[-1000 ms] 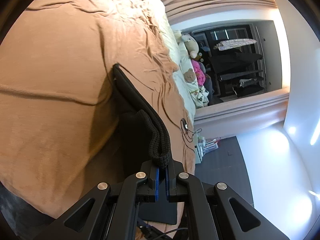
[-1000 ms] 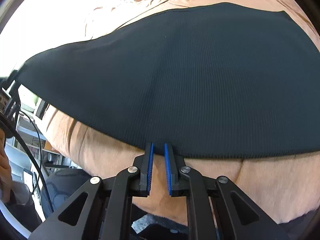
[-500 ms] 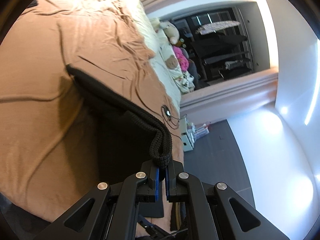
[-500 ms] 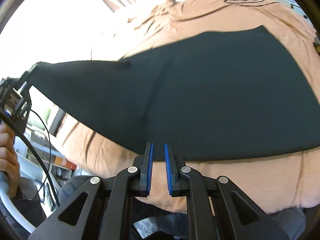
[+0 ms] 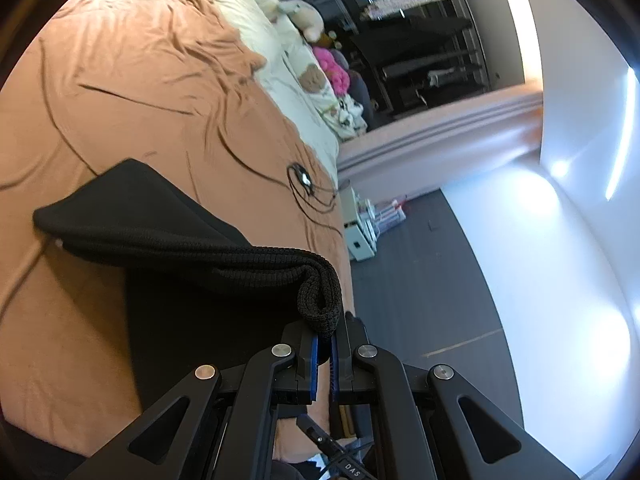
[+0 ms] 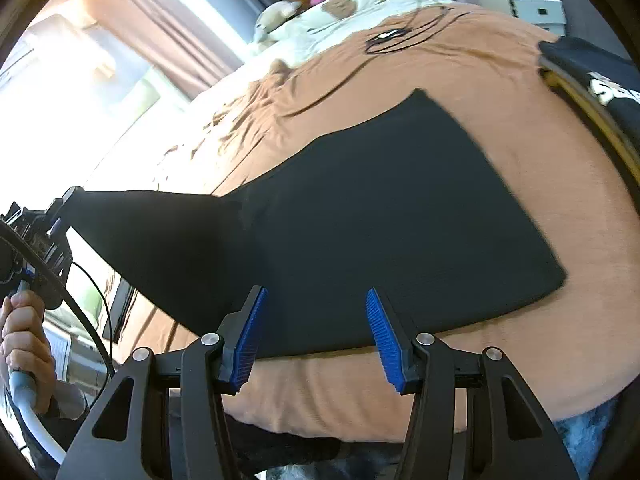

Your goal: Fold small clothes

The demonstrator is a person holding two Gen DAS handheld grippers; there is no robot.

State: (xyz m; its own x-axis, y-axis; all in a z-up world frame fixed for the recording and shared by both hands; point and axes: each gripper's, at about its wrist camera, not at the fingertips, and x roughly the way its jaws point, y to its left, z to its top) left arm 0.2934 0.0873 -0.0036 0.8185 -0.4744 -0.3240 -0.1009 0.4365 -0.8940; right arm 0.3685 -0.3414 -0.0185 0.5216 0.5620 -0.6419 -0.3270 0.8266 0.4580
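Observation:
A black ribbed garment [image 5: 180, 240] lies on the brown bedspread [image 5: 120, 100]. My left gripper [image 5: 325, 336] is shut on a bunched corner of its hem and holds that corner lifted, so the cloth curls over itself. In the right wrist view the garment [image 6: 380, 220] lies mostly flat, its left corner drawn up to the left gripper [image 6: 64, 206]. My right gripper [image 6: 316, 320] hovers over the garment's near edge with its jaws opening. The blue pads [image 6: 250, 336] press on nothing.
A second black garment with white lettering [image 6: 592, 76] lies at the bed's right edge. A small device with a coiled cable [image 6: 388, 36] rests further up the bed, before pillows and plush toys [image 5: 308, 20]. A white cabinet [image 5: 360, 236] stands on the floor beside the bed.
The left gripper has carried the held corner up and across, so more cloth is off the bed. The right jaws, close together at the garment's edge before, now stand wide apart and further back.

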